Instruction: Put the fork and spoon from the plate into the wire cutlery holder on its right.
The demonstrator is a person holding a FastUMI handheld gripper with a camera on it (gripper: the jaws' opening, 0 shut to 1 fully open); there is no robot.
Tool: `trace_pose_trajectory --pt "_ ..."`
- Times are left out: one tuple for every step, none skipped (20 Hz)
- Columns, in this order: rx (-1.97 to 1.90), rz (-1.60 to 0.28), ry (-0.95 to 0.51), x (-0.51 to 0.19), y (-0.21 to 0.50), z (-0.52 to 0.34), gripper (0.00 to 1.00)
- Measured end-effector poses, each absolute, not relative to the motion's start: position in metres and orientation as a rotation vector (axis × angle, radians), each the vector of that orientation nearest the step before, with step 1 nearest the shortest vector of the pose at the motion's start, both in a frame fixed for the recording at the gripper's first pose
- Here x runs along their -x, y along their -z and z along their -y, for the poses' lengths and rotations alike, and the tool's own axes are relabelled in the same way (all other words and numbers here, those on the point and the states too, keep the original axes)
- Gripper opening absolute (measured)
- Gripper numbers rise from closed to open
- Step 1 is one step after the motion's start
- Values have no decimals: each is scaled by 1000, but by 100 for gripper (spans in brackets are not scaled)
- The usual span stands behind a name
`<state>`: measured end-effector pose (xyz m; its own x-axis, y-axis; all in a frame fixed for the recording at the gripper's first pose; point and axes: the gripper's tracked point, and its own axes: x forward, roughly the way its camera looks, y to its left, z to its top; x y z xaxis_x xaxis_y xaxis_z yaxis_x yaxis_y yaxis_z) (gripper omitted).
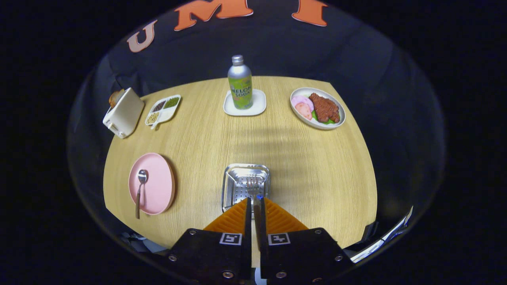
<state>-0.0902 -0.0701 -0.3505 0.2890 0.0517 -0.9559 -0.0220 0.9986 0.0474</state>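
My gripper (255, 200) is shut on the fork (252, 186), pinching its handle between the fingers. The fork's tines point ahead and hang over the inside of the metal cutlery holder (233, 186), which stands on the wooden table just beyond my fingertips. To the left of the holder lies the pink plate (158, 186). The spoon (140, 190) rests on that plate, bowl away from me and brown handle reaching over the plate's near rim.
Farther back stand a melon soda bottle (240, 82) on a white coaster (259, 107), a plate of meat and ham (318, 109) at the right, a divided dish of beans (163, 110) and a white toaster (123, 113) at the left.
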Motion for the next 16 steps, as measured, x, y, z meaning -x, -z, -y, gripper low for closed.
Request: trace_pose_trajectory --pt "-30 -1216 -39 81 344 69 10" --pt "-35 -1154 -28 71 336 69 10" --pt "-47 -1090 -16 61 327 66 10" --pt "-59 -1023 -5 53 315 63 10" --pt "-68 -957 8 45 305 61 10" --pt "-71 -886 23 35 295 60 11" --pt "-68 -823 34 31 279 58 12" --pt "-63 -767 40 27 270 56 12" --pt "-58 -719 39 24 261 53 16" --pt "-44 -673 32 22 251 49 17" --pt "-25 -634 26 22 244 45 25" --pt "1 -596 18 21 238 40 28" --pt "26 -557 14 20 231 35 33" --pt "45 -528 7 20 226 28 37" --pt "54 -509 -2 21 224 19 41" --pt "55 -498 -17 23 223 8 45"
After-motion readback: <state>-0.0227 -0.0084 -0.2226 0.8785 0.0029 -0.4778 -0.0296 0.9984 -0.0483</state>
